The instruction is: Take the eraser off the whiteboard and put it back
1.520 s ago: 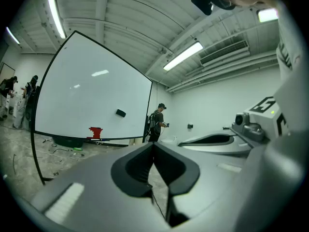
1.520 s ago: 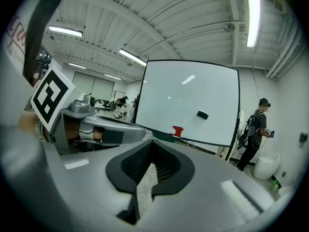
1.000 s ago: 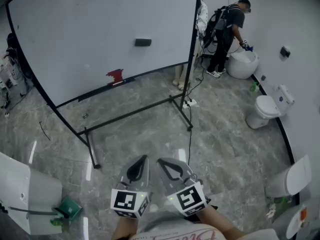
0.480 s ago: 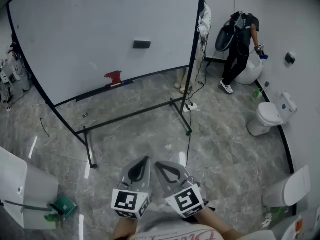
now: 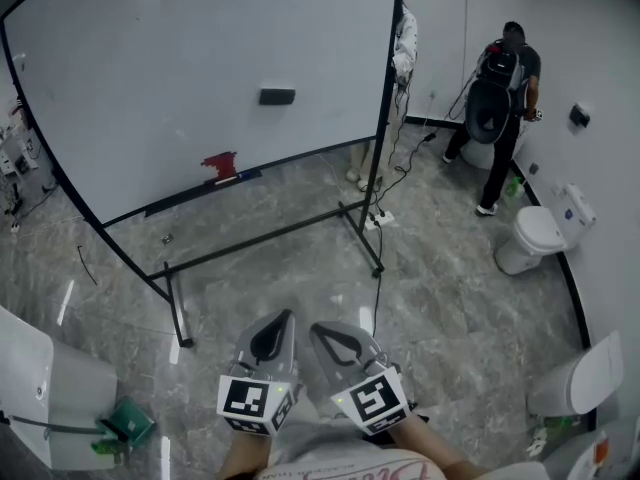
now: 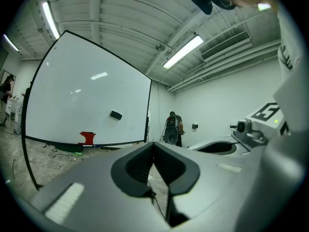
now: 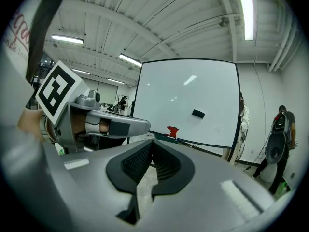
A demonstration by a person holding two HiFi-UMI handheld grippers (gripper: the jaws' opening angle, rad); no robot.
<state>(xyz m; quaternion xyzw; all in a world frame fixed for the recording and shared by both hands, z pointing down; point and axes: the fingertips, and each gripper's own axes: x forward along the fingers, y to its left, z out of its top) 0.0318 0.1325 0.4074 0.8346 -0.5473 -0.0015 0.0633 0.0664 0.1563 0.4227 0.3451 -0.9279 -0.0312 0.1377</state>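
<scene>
Bystander (image 5: 508, 78) shifted; eraser (image 5: 277, 96) well beyond right hand-held gripper (image 5: 322, 330).

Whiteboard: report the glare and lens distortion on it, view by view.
Head view: the whiteboard is evenly lit with no strong glare, its left frame edge is bowed, and the eraser reads sharp. Left gripper view: the fisheye lens bulges the board's outline, and pale ceiling-light reflections sit on its upper half. Right gripper view: the outline is straighter, with similar faint streaks above the eraser.
</scene>
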